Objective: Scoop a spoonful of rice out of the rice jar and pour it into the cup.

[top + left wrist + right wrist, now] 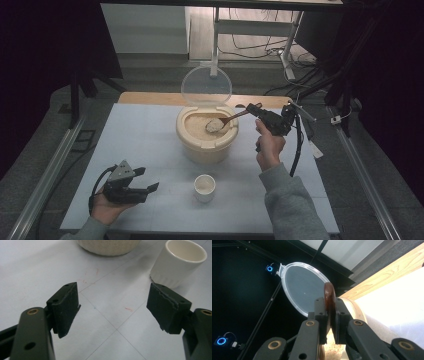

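Wooden spoon [231, 119] clamped in right gripper [256, 109], bowl heaped with rice over the open beige container [207, 134] | left gripper [150, 181] jaws wide apart, empty, low near white cup [204, 187]

The high view is dim. Soft light falls on the white table [150, 135], and the room is black at 9 and 3 o'clock. The left gripper view is bright, and the cup [178, 262] at 1 o'clock looks a bit fuzzy. The right gripper view is mostly dark, with two small blue lights [270, 268] glowing and bright white glare at 3 o'clock.
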Action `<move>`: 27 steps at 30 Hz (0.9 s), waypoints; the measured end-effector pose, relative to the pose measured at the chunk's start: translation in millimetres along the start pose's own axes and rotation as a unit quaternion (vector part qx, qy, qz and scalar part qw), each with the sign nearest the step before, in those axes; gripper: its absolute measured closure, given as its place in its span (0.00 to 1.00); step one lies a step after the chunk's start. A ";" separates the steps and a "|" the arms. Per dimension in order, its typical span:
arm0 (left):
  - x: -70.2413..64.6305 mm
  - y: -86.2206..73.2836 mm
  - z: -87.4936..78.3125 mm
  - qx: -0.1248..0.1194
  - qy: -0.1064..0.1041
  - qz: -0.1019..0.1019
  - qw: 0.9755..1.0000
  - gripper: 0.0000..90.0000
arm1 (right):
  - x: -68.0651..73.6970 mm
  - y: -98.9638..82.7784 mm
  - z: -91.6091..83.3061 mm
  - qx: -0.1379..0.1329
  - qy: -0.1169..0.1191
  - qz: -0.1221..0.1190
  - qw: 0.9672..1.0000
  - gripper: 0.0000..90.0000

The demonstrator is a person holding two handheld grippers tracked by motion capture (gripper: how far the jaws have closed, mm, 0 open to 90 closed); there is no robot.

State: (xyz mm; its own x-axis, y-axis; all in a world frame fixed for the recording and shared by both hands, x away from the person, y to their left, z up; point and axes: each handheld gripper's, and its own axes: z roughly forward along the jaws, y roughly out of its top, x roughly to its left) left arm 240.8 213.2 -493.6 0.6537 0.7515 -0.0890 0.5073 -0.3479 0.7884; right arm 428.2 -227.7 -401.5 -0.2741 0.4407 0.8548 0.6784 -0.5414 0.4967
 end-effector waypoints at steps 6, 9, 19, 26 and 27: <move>-0.4 0.0 0.6 0.001 0.000 0.001 1.000 0.28 | 2.6 0.9 -2.9 0.002 0.006 -0.003 1.000 0.93; -0.2 -0.1 0.8 0.002 0.001 0.001 1.000 0.28 | 3.9 0.2 -4.0 0.005 0.008 -0.005 1.000 0.93; 0.5 -0.4 1.3 0.003 0.002 0.001 1.000 0.28 | 10.4 -1.6 -9.5 0.010 0.027 -0.009 1.000 0.93; 1.3 -0.6 1.3 0.004 0.003 0.000 1.000 0.28 | 13.4 -5.8 -17.8 0.031 0.042 -0.005 0.999 0.93; 1.4 -0.7 1.3 0.004 0.003 -0.001 1.000 0.28 | 13.6 -6.8 -19.3 0.035 0.045 -0.004 0.998 0.93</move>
State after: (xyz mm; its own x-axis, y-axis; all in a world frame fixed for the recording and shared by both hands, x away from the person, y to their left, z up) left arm 242.2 213.7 -495.1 0.6500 0.7550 -0.0864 0.5123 -0.3513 0.7837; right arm 406.7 -231.8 -390.4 -0.3374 0.3772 0.8625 0.7210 -0.4855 0.4944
